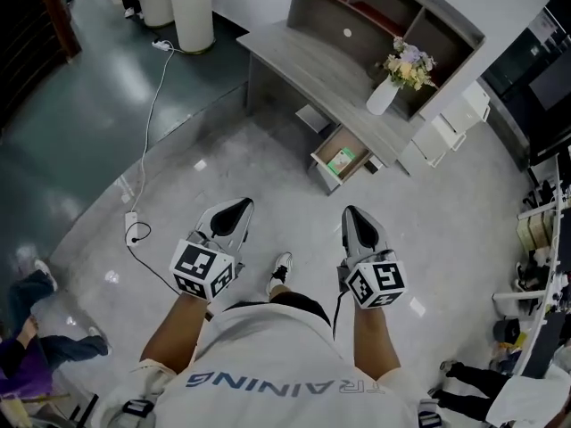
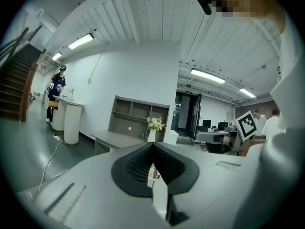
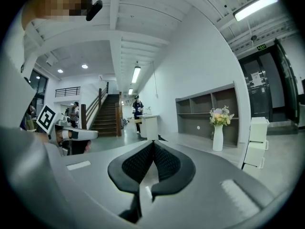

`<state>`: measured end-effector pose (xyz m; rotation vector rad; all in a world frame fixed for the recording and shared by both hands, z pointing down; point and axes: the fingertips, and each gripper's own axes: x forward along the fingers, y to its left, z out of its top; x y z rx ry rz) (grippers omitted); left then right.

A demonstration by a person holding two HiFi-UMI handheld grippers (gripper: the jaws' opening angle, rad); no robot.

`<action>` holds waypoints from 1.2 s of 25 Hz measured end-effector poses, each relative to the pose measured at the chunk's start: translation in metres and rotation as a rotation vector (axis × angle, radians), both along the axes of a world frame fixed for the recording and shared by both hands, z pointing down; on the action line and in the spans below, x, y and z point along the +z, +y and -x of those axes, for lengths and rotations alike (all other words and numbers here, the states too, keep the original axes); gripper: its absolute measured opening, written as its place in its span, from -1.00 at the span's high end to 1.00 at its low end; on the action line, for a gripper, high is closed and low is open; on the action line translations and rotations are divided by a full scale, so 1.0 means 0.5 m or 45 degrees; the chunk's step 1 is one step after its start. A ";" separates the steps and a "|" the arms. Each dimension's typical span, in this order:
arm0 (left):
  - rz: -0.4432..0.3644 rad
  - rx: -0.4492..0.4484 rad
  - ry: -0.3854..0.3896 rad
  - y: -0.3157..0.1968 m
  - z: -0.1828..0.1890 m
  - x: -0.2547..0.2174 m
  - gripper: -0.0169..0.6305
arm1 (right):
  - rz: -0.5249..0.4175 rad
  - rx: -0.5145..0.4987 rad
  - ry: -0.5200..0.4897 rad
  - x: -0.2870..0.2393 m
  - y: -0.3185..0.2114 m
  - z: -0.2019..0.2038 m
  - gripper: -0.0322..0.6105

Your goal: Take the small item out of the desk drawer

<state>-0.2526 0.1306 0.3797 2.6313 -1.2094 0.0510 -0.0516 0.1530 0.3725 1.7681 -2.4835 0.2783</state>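
Observation:
A grey desk (image 1: 303,61) with a shelf unit stands ahead of me, with a white vase of flowers (image 1: 393,83) on it. Its drawer (image 1: 332,169) is pulled open, and a small green item (image 1: 341,160) lies inside. My left gripper (image 1: 239,207) and right gripper (image 1: 351,212) hang side by side above the floor, well short of the drawer. Both are shut with nothing between the jaws. The left gripper view has the shut left gripper (image 2: 152,145) aimed at the desk (image 2: 114,138) and vase (image 2: 151,135). In the right gripper view, the shut right gripper (image 3: 153,143) has the vase (image 3: 218,137) to its right.
A power strip with a white cable (image 1: 134,226) lies on the floor to the left. White round stands (image 1: 192,7) sit at the far left, and a white drawer cabinet (image 1: 451,127) is right of the desk. A person (image 1: 27,328) sits at lower left. Stairs (image 3: 102,113) rise in the distance.

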 end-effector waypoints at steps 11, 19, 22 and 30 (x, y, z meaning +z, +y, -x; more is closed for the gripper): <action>0.019 0.059 -0.051 -0.208 -0.155 -0.005 0.95 | 0.047 0.058 -0.054 0.022 -0.200 -0.154 0.85; 0.039 0.063 -0.086 -0.328 -0.255 0.009 0.95 | 0.065 0.065 -0.081 0.047 -0.326 -0.261 0.85; 0.047 0.072 -0.096 -0.354 -0.288 0.017 0.95 | 0.067 0.085 -0.085 0.060 -0.356 -0.302 0.85; 0.054 0.165 -0.160 -0.427 -0.387 0.021 0.95 | 0.082 0.208 -0.153 0.091 -0.385 -0.408 0.85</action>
